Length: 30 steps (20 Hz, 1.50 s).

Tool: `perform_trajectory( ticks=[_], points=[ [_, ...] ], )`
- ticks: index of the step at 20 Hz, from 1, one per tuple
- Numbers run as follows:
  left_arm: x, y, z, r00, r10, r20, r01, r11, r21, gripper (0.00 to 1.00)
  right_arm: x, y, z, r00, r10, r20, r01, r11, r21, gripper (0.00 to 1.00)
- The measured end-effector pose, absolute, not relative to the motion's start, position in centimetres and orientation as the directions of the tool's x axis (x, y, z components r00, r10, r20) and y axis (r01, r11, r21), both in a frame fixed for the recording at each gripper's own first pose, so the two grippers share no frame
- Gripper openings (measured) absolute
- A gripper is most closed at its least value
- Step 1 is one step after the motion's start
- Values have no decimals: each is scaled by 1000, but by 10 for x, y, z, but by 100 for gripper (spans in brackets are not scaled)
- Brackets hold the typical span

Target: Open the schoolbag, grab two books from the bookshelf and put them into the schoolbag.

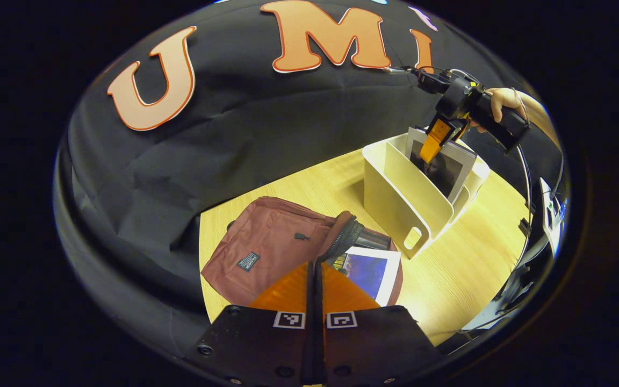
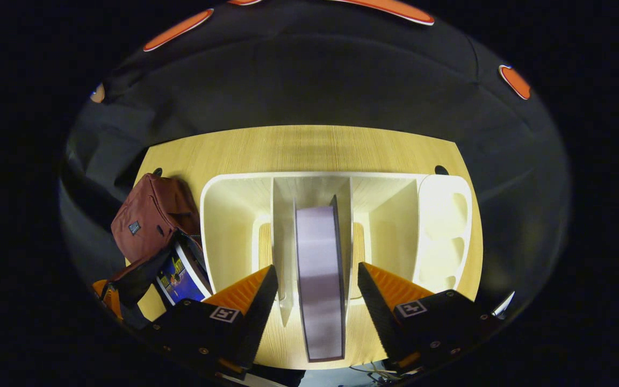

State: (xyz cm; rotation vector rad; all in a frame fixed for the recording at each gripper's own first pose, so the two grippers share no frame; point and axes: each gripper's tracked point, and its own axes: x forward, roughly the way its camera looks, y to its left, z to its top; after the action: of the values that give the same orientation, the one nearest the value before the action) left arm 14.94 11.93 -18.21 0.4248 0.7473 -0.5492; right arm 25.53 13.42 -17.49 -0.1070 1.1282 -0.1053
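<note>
Inside: one book (image 1: 371,271) in schoolbag (image 1: 266,247), another (image 2: 319,279) in bookshelf (image 2: 234,215).

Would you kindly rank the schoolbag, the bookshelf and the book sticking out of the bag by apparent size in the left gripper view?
1. Schoolbag, though it lies nearer the camera than the bookshelf, so these two are close and unsure.
2. Bookshelf.
3. Book in the bag, clearly smallest as seen, partly hidden inside.

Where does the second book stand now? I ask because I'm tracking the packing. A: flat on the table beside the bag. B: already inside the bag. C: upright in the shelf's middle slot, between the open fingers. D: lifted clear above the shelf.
C: the right gripper view shows the book upright in the shelf, with the right gripper open around it.
</note>
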Motion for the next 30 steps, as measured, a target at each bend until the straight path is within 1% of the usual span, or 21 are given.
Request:
perform_trajectory(
  ticks=[1,2,3,4,5,7,10,11,12,15,17,19,21,23,25,27,30],
  points=[
    [149,120,-182,605,-313,-733,604,779,166,1,257,133,-178,422,-148,-894,37,988,-147,80],
    [150,118,-183,603,-313,-734,605,779,165,1,258,129,-178,423,-159,-892,42,987,-157,77],
    [150,119,-183,601,-314,-735,607,778,164,1,259,128,-180,422,-156,-893,49,988,-150,66],
    [150,118,-183,600,-314,-736,607,778,163,1,258,131,-179,421,-143,-896,69,990,-125,46],
    [150,118,-184,599,-314,-737,607,778,162,1,257,132,-178,416,-147,-898,73,989,-129,39],
    [150,118,-184,596,-317,-738,608,778,156,1,255,131,-173,426,-148,-892,73,989,-129,37],
    [149,118,-187,587,-323,-742,610,779,144,1,251,135,-141,464,-136,-876,77,991,-113,37],
    [149,117,-187,587,-325,-742,611,779,142,1,250,135,-128,481,-136,-866,79,991,-112,26],
    [150,116,-187,585,-328,-742,613,777,140,1,249,135,-114,504,-142,-852,91,990,-111,36],
    [147,114,-188,571,-340,-747,625,771,127,1,243,133,-68,567,-152,-810,118,988,-103,36],
    [150,114,-187,571,-340,-747,628,767,132,1,232,135,-38,611,-141,-779,126,989,-80,35],
    [152,114,-187,571,-339,-747,628,767,132,1,217,145,-11,652,-106,-751,132,991,-25,36],
    [154,116,-185,572,-337,-748,628,766,135,1,198,155,16,699,-45,-714,121,991,56,35],
    [157,118,-182,573,-338,-747,632,762,140,1,171,161,37,747,-3,-664,112,986,123,35],
    [158,116,-181,568,-344,-748,638,758,136,1,143,170,47,791,50,-610,98,974,206,35],
    [157,117,-182,562,-348,-750,643,755,131,1,110,184,46,811,111,-574,87,948,307,35],
    [158,116,-181,560,-353,-750,643,755,125,1,70,195,19,818,190,-543,78,899,432,35]
  ],
)
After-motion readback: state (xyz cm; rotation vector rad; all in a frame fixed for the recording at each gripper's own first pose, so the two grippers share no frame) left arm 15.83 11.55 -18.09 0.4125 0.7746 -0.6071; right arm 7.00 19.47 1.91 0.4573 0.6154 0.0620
